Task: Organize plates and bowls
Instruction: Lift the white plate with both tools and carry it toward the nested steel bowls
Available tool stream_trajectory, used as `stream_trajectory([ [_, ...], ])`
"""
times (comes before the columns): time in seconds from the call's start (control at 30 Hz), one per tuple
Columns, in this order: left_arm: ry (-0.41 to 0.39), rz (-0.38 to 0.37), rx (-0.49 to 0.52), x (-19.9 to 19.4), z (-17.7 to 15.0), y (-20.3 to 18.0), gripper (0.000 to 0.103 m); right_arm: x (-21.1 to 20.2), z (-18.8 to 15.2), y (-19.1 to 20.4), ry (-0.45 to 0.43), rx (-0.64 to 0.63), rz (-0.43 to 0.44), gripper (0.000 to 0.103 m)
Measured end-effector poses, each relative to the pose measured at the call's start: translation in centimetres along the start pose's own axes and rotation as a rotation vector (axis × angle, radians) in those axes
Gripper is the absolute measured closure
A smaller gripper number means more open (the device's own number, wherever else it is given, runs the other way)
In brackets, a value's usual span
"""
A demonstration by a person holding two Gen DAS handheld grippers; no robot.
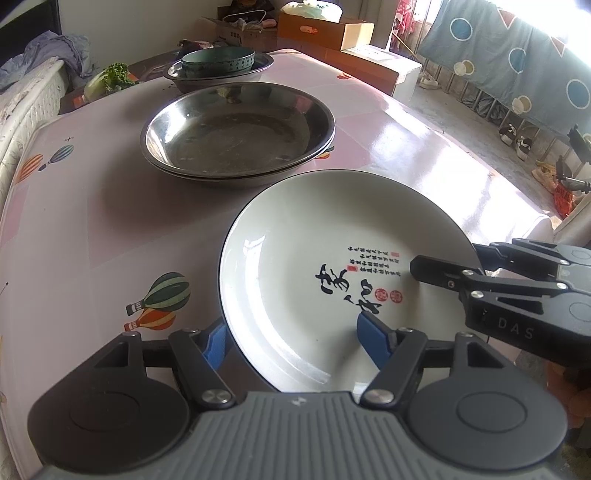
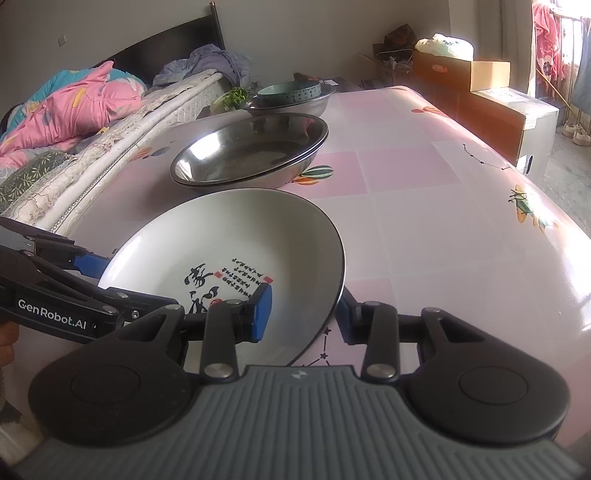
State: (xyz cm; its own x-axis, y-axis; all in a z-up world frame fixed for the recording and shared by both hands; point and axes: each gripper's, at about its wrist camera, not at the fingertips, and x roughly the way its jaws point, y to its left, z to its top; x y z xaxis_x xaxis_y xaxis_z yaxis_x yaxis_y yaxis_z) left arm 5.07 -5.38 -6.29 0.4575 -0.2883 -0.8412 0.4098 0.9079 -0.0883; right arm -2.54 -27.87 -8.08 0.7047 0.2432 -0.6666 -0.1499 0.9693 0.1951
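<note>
A white ceramic plate [image 1: 314, 258] with black calligraphy is held tilted above the pink table. My left gripper [image 1: 295, 338] is shut on its near-left rim, one blue pad inside, one beneath. My right gripper [image 2: 304, 314] is shut on the plate's [image 2: 229, 236] right rim in the same way; it shows in the left wrist view [image 1: 443, 275] reaching in from the right. Beyond stand two stacked steel plates [image 1: 238, 133], also in the right wrist view [image 2: 251, 151]. Further back a green bowl [image 1: 218, 61] sits inside a steel bowl [image 1: 221, 75].
The table [image 1: 92, 221] has a pink cloth with balloon prints. A bed with bedding [image 2: 74, 107] runs along its left side. Cardboard boxes [image 1: 325, 27] stand behind the table. Leafy greens [image 1: 110, 79] lie at the far left corner.
</note>
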Motion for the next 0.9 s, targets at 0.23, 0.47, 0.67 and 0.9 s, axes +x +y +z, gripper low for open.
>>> stream_trajectory([
  [0.23,-0.005,-0.009,-0.003,-0.13,0.20,-0.11,0.031,-0.24,0.18,-0.17,-0.004,0.008,-0.004,0.066],
  [0.47,-0.008,-0.010,-0.006,-0.22,0.32,-0.13,0.031,-0.34,0.14,-0.19,-0.005,0.012,-0.003,0.066],
  [0.67,-0.011,-0.011,-0.007,-0.35,0.36,-0.13,0.031,-0.40,0.17,-0.22,-0.006,0.012,-0.004,0.066],
  [0.9,-0.020,-0.014,-0.006,-0.60,0.37,-0.22,0.031,-0.82,0.31,-0.20,-0.011,0.012,-0.004,0.066],
])
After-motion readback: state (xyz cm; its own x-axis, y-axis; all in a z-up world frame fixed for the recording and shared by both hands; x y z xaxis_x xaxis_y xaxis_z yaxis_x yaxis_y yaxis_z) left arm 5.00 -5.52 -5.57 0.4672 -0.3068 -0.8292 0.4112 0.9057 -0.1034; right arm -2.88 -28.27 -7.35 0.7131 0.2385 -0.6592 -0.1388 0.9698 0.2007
